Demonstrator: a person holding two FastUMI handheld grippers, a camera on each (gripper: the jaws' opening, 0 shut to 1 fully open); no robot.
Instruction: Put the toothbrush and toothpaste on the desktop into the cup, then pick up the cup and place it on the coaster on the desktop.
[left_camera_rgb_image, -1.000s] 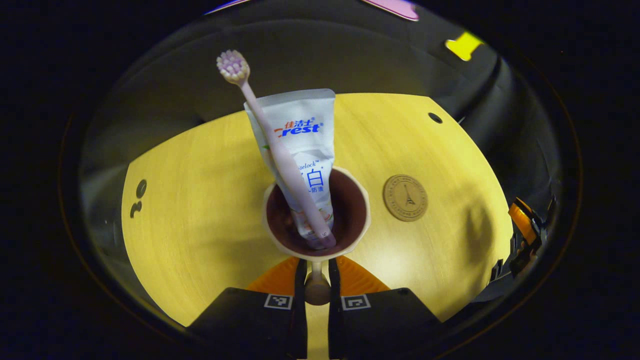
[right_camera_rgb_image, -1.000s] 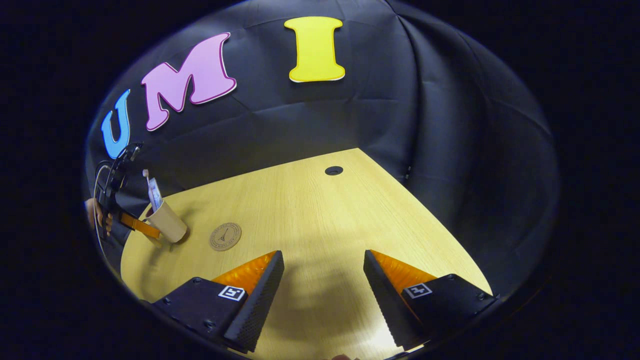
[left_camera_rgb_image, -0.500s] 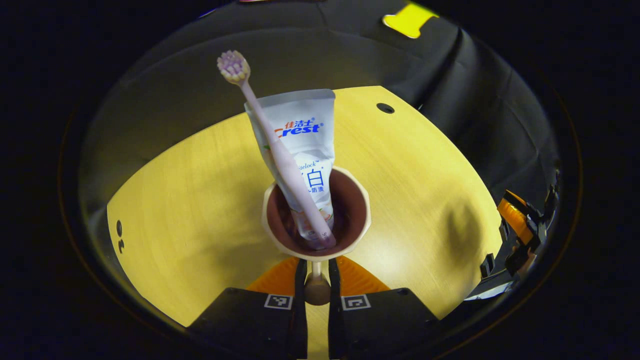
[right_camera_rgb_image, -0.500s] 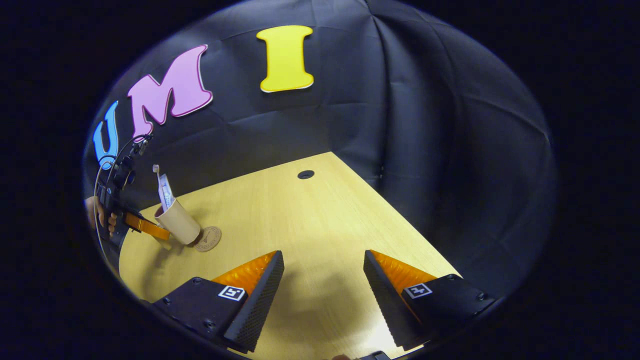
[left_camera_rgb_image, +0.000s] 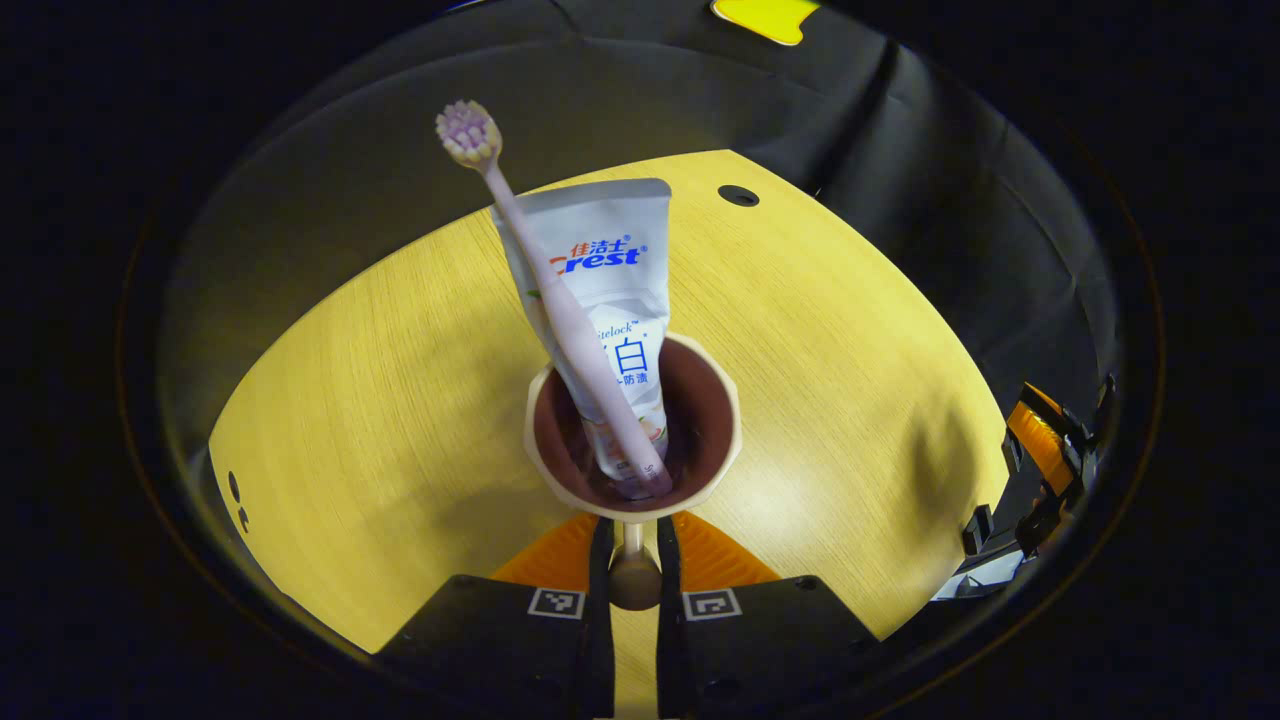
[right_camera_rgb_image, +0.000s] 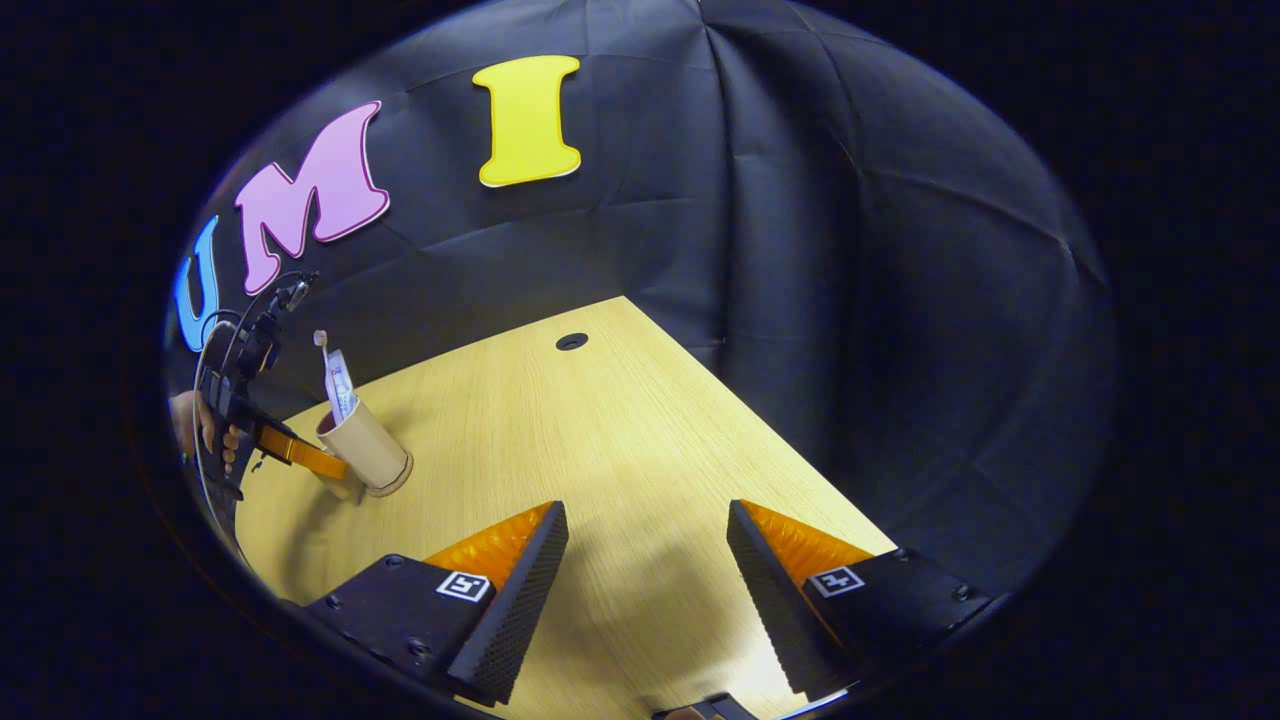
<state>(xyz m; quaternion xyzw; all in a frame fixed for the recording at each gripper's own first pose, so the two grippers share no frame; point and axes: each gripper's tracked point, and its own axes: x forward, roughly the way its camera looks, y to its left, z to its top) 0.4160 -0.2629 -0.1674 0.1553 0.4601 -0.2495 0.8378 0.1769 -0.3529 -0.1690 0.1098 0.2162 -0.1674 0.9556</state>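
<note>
Clamping the cup's handle (left_camera_rgb_image: 634, 560) between both fingers, the left gripper (left_camera_rgb_image: 632, 570) holds the beige cup (left_camera_rgb_image: 690, 470) above the wooden desktop (left_camera_rgb_image: 400, 400). A pink toothbrush (left_camera_rgb_image: 560, 310) and a toothpaste tube (left_camera_rgb_image: 605, 270) stand tilted inside it. From the right gripper view, the cup's base sits on the coaster (right_camera_rgb_image: 397, 481). The right gripper (right_camera_rgb_image: 648, 560) hangs wide apart, holding nothing.

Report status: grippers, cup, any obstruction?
Left gripper shut on cup handle. Right gripper open, holding nothing. Toothbrush and toothpaste in cup. Desktop shows no obstruction.
</note>
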